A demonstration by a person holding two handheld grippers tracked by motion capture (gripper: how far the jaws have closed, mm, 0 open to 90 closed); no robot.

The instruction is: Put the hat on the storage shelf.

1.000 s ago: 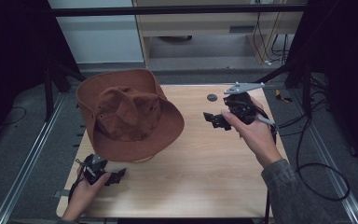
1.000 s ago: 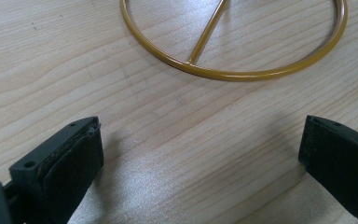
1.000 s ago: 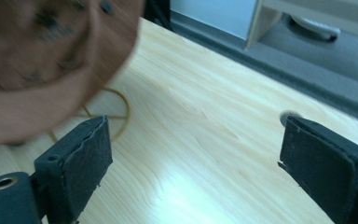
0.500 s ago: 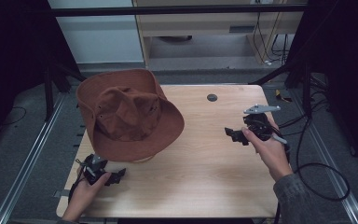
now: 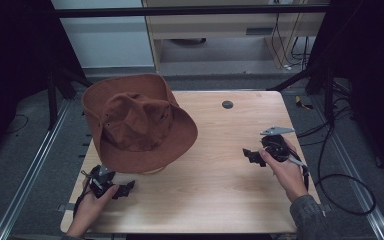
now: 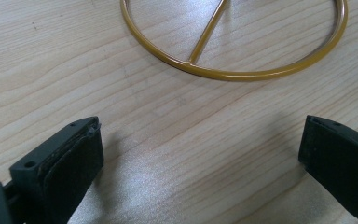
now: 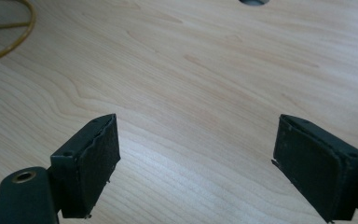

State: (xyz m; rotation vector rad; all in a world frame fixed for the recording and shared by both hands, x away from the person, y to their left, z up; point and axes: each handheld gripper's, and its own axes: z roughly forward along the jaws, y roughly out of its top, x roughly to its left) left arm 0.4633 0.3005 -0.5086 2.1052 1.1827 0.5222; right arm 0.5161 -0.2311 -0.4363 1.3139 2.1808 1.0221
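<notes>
Two grippers sit low over a pale wooden table (image 5: 215,200), and no writing or label can be read on anything. At the near left corner, the left gripper (image 5: 126,189) is held in the person's left hand (image 5: 87,210); its own view shows both black jaws spread wide with nothing between them, just bare wood. Just beyond it lies a thin yellow metal ring (image 6: 233,73) with a spoke across it, flat on the table. A brown wide-brimmed hat (image 5: 135,125) rests over the left half of the table, its brim reaching past the left edge, crown dented and soft. A small dark round hole (image 5: 227,104) marks the far middle of the tabletop. On the right, the right gripper (image 5: 250,156) is held in the right hand (image 5: 287,172), jaws likewise wide apart and empty, well apart from the hat.
</notes>
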